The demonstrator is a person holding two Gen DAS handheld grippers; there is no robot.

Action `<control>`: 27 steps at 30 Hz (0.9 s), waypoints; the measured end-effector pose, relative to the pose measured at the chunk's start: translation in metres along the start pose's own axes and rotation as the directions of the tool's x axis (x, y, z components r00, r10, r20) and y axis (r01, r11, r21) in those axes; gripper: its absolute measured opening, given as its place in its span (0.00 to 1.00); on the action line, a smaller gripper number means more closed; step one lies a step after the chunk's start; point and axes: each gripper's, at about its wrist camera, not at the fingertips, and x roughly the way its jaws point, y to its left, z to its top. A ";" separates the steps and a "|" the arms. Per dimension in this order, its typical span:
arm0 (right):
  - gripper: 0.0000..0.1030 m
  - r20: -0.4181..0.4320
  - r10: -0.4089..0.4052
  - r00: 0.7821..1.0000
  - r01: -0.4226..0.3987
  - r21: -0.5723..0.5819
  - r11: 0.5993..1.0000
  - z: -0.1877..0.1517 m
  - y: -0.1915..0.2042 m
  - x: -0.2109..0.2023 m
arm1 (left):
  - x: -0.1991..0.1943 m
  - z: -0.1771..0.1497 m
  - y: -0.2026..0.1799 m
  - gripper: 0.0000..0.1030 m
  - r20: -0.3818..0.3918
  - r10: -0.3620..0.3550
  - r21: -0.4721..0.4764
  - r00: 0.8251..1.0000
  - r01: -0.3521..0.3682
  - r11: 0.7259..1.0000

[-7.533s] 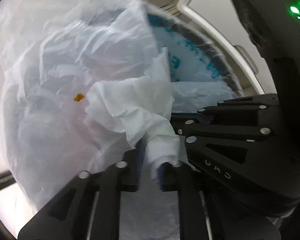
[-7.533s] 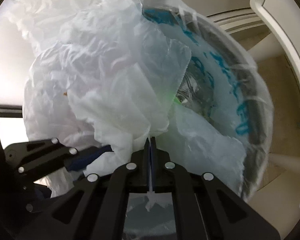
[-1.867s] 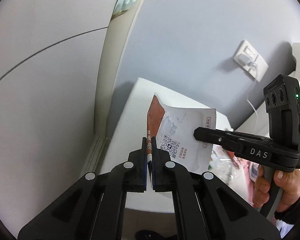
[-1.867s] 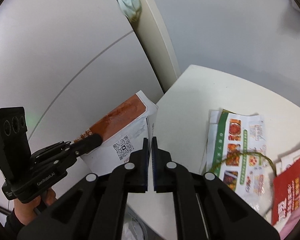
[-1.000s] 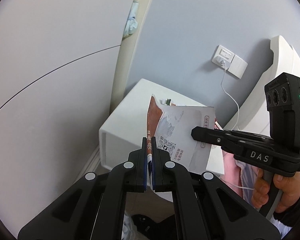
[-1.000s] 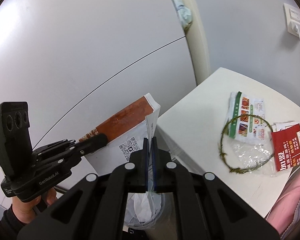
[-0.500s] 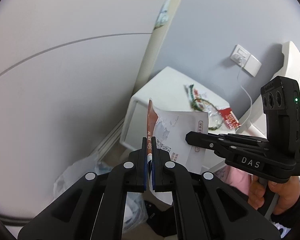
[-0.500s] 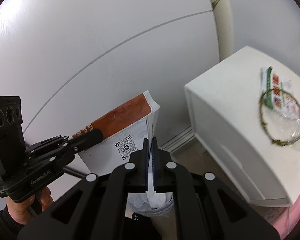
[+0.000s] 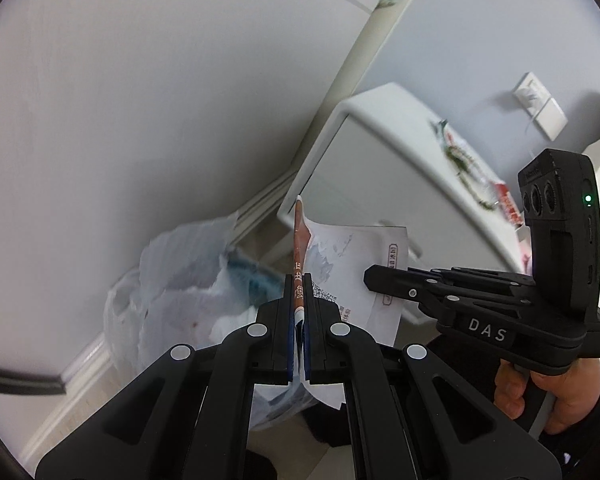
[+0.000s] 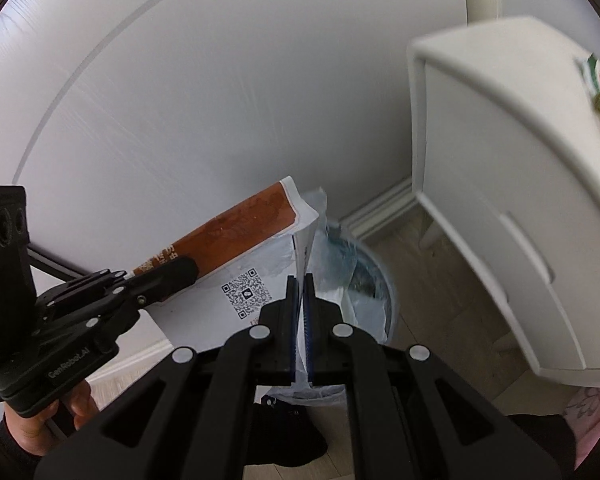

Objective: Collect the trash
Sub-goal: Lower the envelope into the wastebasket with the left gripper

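Below, a round bin (image 10: 374, 300) lined with a white plastic bag (image 9: 172, 300) stands on the wood floor (image 10: 460, 300) against the pale wall (image 10: 180, 100), beside a white bedside cabinet (image 10: 500, 160). On the cabinet top lie printed wrappers (image 9: 460, 160) and a red packet (image 9: 508, 204), blurred and cut off at the frame edge. A wall socket (image 9: 540, 110) sits above the cabinet. A dark cable (image 9: 20, 384) crosses the lower left wall. The paper package (image 10: 236, 248), white with a brown band and a QR code, hangs in the air over the bin, between the two tools, nothing between it and the bag's mouth. Left tool (image 9: 298, 308) is clamped on the brown-banded edge; right tool (image 10: 300, 308) is clamped on the adjoining white edge. Package's long axis runs from the left tool up and away toward the wall corner; in the left wrist view it shows nearly edge-on, upright. A hand (image 9: 552, 396) grips the right tool's handle; another hand (image 10: 52, 420) grips the left one. Print on the package is too small to read. Bin contents are veiled by the bag; a dark shape on the floor below the tools cannot be made out.
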 end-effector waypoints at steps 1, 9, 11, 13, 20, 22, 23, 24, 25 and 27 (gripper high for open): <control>0.05 -0.009 -0.001 1.000 0.001 0.001 1.000 -0.005 0.000 0.004 | 0.007 -0.004 0.006 0.02 -0.012 0.001 -0.012 1.000 -0.001 1.000; 0.05 -0.099 -0.014 0.995 0.013 -0.006 1.000 -0.014 -0.006 0.057 | 0.043 -0.027 0.034 0.02 -0.082 0.012 -0.064 0.997 -0.018 0.998; 0.05 -0.121 -0.017 0.993 0.016 -0.011 1.000 -0.018 -0.005 0.070 | 0.054 -0.034 0.041 0.02 -0.106 0.010 -0.082 0.994 -0.019 0.996; 0.05 -0.142 -0.014 0.990 0.012 -0.015 1.000 -0.020 -0.008 0.083 | 0.063 -0.041 0.048 0.02 -0.124 0.002 -0.108 0.992 -0.015 0.994; 0.05 -0.199 -0.016 0.980 0.010 -0.034 0.999 -0.025 -0.013 0.121 | 0.094 -0.064 0.069 0.02 -0.184 0.020 -0.147 0.983 -0.048 0.988; 0.05 -0.215 -0.020 0.976 0.011 -0.043 0.999 -0.027 -0.014 0.134 | 0.101 -0.069 0.074 0.02 -0.197 0.020 -0.156 0.980 -0.051 0.986; 0.05 -0.223 -0.026 0.974 0.016 -0.049 0.999 -0.028 -0.015 0.140 | 0.105 -0.070 0.076 0.02 -0.204 0.016 -0.167 0.979 -0.050 0.985; 0.05 -0.227 -0.027 0.974 0.016 -0.052 0.998 -0.030 -0.016 0.147 | 0.108 -0.071 0.077 0.02 -0.207 0.015 -0.173 0.978 -0.051 0.984; 0.05 -0.233 -0.028 0.972 0.015 -0.055 0.998 -0.031 -0.017 0.153 | 0.111 -0.073 0.081 0.02 -0.212 0.017 -0.178 0.977 -0.056 0.982; 0.05 -0.239 -0.033 0.970 0.019 -0.061 0.998 -0.031 -0.018 0.159 | 0.116 -0.075 0.086 0.02 -0.220 0.024 -0.182 0.975 -0.065 0.981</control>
